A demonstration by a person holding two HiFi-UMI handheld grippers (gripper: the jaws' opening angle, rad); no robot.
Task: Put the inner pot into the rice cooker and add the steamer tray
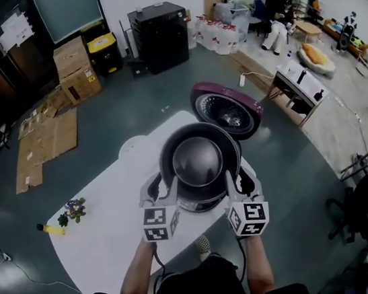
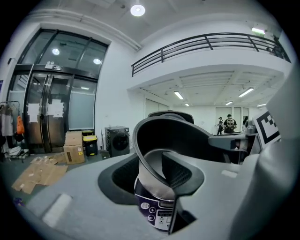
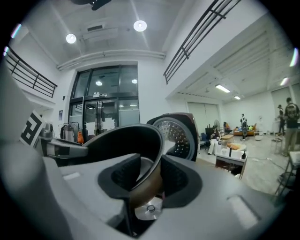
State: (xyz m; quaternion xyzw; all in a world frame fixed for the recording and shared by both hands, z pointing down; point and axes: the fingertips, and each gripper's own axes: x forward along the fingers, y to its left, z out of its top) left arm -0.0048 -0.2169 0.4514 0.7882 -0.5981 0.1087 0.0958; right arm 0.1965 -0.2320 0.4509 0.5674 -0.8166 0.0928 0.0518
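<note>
My left gripper and right gripper each clamp the rim of the inner pot. I'd keep it level, centred over the rice cooker, lowering both sides evenly.

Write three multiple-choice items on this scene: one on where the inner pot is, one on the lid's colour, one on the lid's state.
1. Where is the inner pot?
A. On the floor
B. Held over the rice cooker
C. On the cardboard boxes

2. What colour is the outside of the lid?
A. Purple
B. Green
C. Yellow

3. How does the lid stand?
A. Shut
B. Lying loose on the table
C. Swung open

Answers:
1 B: the left gripper and right gripper each clamp the pot's rim, and the heating plate shows beneath it.
2 A: its outer edge is purple.
3 C: it tilts up behind the pot, inner side showing.
</note>
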